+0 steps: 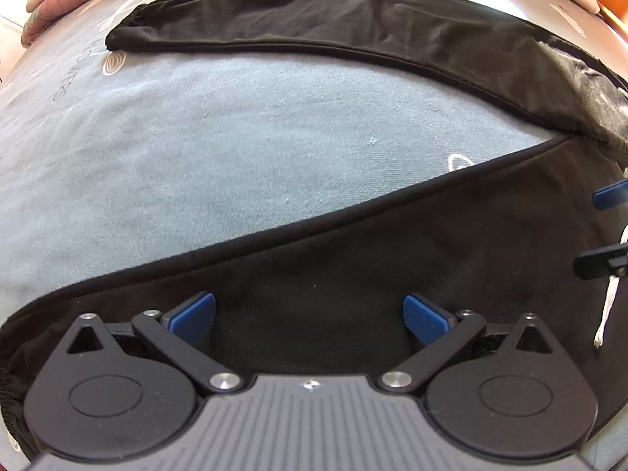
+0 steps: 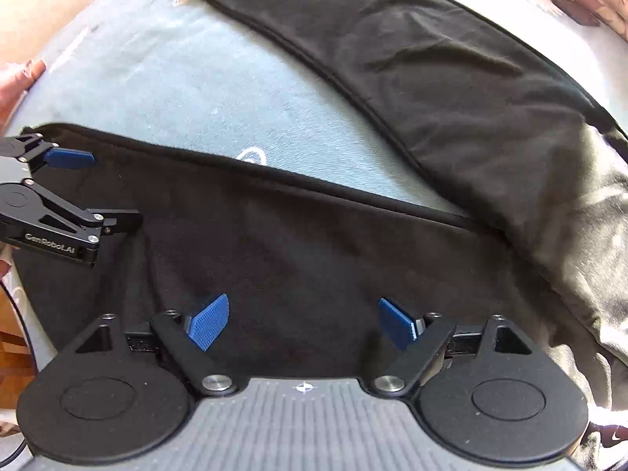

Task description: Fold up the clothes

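Black trousers (image 1: 353, 259) lie spread on a bed covered with a pale blue sheet (image 1: 243, 137), their two legs splayed apart so that a wedge of sheet shows between them. The near leg runs straight under both tools; the far leg (image 1: 314, 15) stretches along the far side of that wedge, its gathered cuff at its left end in the left view. A white drawstring (image 1: 608, 298) hangs at the right edge of that view, by the waist end of the trousers. A pink patterned quilt (image 1: 51, 4) lies beyond the far leg, at the bed's edge.

Left tongs (image 1: 310, 316) stand wide over the near leg, blue pads apart, with only flat cloth below them and nothing gripped. Right tongs (image 2: 302, 324) are likewise wide over the same leg, nearer the waist, gripping nothing. Whether either pair touches the cloth I cannot tell. Seen from the right view, the left tongs hang over the near leg's far seam.
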Tool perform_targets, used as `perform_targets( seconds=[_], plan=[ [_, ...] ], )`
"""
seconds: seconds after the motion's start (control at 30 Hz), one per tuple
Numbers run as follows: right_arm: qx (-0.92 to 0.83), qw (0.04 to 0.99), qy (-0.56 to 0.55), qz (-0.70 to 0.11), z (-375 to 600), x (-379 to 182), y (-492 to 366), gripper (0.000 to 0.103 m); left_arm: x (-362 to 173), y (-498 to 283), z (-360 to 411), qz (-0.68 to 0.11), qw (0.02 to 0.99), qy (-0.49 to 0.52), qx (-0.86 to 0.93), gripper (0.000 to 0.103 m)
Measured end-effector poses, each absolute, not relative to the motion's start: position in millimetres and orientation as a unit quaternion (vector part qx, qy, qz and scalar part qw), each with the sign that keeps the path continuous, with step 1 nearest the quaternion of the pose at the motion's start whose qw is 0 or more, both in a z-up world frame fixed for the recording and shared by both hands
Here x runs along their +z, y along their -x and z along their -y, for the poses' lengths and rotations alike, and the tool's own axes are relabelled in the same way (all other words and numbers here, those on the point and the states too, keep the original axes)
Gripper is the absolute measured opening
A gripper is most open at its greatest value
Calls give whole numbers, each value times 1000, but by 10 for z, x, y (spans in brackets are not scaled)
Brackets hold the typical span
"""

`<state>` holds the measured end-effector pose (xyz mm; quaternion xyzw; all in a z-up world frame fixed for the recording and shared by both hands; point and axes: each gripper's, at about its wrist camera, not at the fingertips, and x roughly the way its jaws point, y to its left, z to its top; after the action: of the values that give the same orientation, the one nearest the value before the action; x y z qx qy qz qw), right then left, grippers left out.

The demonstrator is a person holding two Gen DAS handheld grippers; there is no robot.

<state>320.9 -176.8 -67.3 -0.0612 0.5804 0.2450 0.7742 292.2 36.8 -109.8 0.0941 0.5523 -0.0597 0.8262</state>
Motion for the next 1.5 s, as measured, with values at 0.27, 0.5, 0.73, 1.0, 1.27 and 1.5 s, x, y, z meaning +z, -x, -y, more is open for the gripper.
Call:
perform_targets(
  seconds=[0.27, 0.5, 0.73, 1.0, 1.27, 1.5],
  plan=[
    [209, 815, 34, -539, 3604, -27, -3310, 61, -577, -3303, 643, -483, 854, -155, -115, 83],
    [177, 846, 48, -500, 5294, -32, -4148, 58, -544, -3642, 1496, -473, 855, -145, -156, 63],
    [246, 810, 18, -532, 5824, -646, -5072, 58, -674, -3674, 1901, -494, 834, -165, -185, 63],
    [312, 775, -28, -548, 5726, -1061, -5357, 59, -662, -3771, 2051, -486, 819, -211, -220, 63],
    [349, 750, -34, -561, 5645, -1116, -5384, 35, -550, -4499, 2471, -392, 814, -281, -323, 65],
    [326, 758, -42, -563, 5666, -1130, -5423, 9, -603, -5040, 2987, -325, 779, -367, -389, 67]
  ],
)
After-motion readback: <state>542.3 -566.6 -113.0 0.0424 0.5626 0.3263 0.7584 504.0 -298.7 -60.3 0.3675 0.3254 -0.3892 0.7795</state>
